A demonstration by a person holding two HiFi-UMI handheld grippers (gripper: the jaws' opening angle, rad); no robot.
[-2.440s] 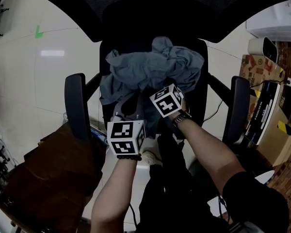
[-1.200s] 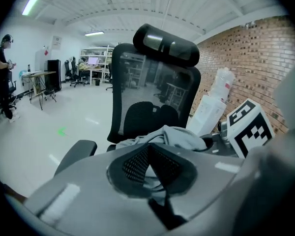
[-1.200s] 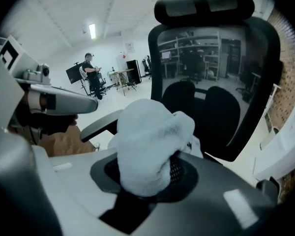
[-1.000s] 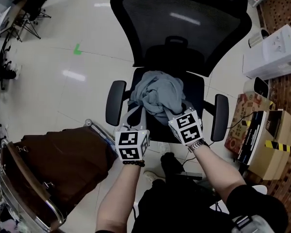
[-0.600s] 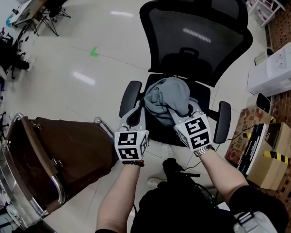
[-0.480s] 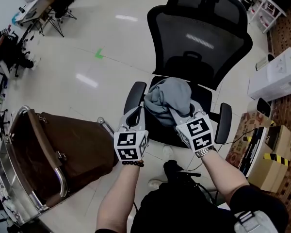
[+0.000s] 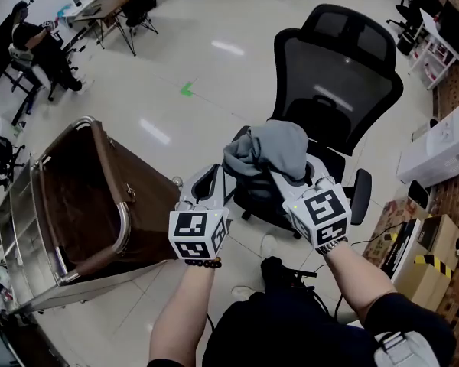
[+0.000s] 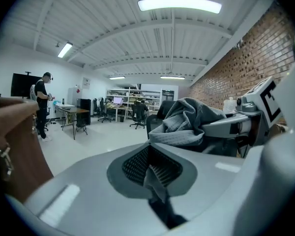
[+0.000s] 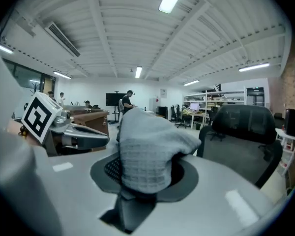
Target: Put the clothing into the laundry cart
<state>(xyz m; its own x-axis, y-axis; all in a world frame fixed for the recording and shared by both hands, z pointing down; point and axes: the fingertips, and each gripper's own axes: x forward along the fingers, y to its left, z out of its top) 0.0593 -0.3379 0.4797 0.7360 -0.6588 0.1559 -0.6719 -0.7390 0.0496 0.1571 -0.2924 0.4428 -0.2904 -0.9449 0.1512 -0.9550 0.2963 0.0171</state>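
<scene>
The clothing [image 7: 271,147] hangs between the left claw [image 7: 223,171] and the right claw [image 7: 281,176], over the chair [image 7: 336,82]. The laundry cart [image 7: 123,219] stands left of them.

Left gripper [image 7: 214,178] and right gripper [image 7: 284,180] are pale grey plastic, each topped by a marker cube [image 7: 199,235] in black-and-white squares. Right behind the left cube there's a dark bead bracelet [image 7: 196,264]; a silver watch [image 7: 333,245] sits behind the right cube. Black short sleeve [image 7: 413,319].
</scene>
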